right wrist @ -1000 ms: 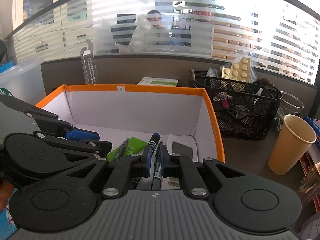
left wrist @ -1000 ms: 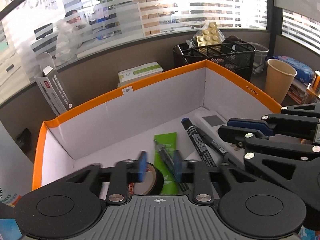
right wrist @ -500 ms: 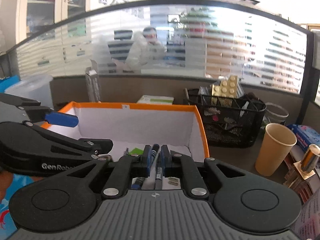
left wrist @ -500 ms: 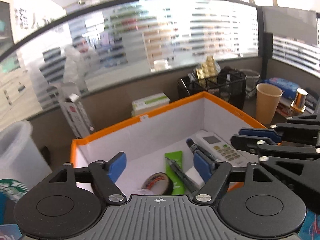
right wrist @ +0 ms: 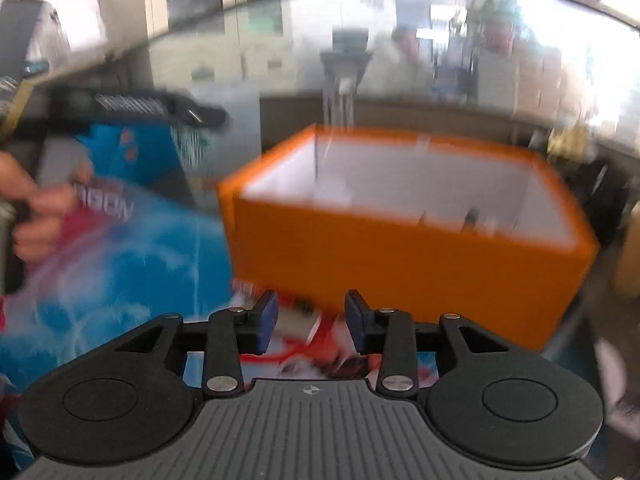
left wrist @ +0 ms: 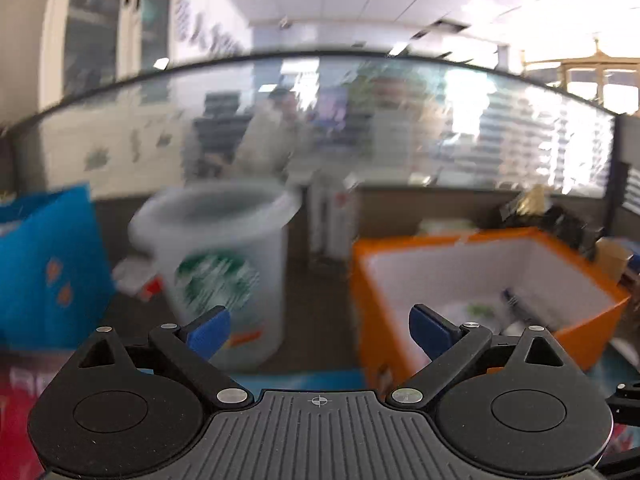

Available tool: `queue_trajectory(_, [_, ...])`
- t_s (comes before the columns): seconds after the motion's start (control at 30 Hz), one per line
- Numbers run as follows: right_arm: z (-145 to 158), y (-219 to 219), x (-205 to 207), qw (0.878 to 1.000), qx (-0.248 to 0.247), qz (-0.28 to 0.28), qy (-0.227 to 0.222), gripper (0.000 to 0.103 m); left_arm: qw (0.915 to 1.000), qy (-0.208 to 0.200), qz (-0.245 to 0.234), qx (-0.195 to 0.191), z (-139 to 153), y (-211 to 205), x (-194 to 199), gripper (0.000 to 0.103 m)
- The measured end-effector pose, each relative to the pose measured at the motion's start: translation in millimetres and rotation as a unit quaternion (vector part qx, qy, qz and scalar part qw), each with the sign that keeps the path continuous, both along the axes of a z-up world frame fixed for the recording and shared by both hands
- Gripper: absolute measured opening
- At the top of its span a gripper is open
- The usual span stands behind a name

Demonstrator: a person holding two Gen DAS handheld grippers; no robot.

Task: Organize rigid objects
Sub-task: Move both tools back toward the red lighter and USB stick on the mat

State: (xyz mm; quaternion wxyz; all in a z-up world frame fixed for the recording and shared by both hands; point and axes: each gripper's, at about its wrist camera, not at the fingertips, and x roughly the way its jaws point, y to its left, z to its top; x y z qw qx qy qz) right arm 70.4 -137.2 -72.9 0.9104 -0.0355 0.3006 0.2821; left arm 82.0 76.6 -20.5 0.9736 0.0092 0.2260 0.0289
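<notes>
The orange box [left wrist: 568,258] with white inner walls stands at the right of the left wrist view, with blurred objects inside. It fills the middle of the right wrist view [right wrist: 400,248]. My left gripper [left wrist: 320,330] is wide open and empty, left of the box. My right gripper [right wrist: 311,320] is open and empty, in front of the box's near wall, above the printed table mat. Both views are motion-blurred. The left gripper's body and the hand holding it show at the left of the right wrist view [right wrist: 132,106].
A white plastic bucket [left wrist: 216,264] with a green logo stands left of the box. A blue bag [left wrist: 44,264] is at far left. A paper cup [left wrist: 610,256] and black mesh organiser [left wrist: 560,216] lie behind the box. A glass partition runs behind.
Both grippers have pulled back out of the box and swung left. The left opened wide from nearly shut. The right, shut on a pen before, is now open and empty.
</notes>
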Motion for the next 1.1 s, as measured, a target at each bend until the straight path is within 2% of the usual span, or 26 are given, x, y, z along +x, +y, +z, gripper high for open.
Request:
queue_trajectory(0.13, [-16.5,9.4,13.1,0.999,0.006,0.005,0.038,0.038,0.9989,0.044,0.015,0.008,-28.4,15.1,2.4,0.098])
queue_trajectory(0.3, [-16.3,17.7,28.4,0.999,0.007,0.004,0.037,0.044,0.9964,0.081,0.024,-0.002,-52.2,25.6,8.6,0.098])
queue_trajectory(0.7, [-27.5,51.2,51.5,0.998,-0.009,0.034,0.053,0.051,0.9942,0.097,0.046,0.011,-65.5,36.1,11.7,0.098])
queue_trajectory(0.8, [-31.0,64.6,43.9,0.997,-0.021,0.066,0.046,0.054,0.9940,0.099,0.047,0.010,-66.3,37.9,11.8,0.098])
queue_trajectory(0.9, [-32.9,78.5,26.0,0.993,-0.044,0.104,0.030,0.067,0.9937,0.101,0.048,0.011,-66.8,38.3,11.5,0.098])
queue_trajectory(1.0, [-34.4,87.8,7.9,0.991,-0.046,0.125,0.025,0.068,0.9935,0.103,0.048,0.011,-68.4,38.3,12.3,0.098])
queue_trajectory(1.1, [-32.1,94.1,-13.0,0.987,-0.032,0.154,0.039,0.068,0.9935,0.104,0.046,0.011,-68.8,38.6,11.4,0.098])
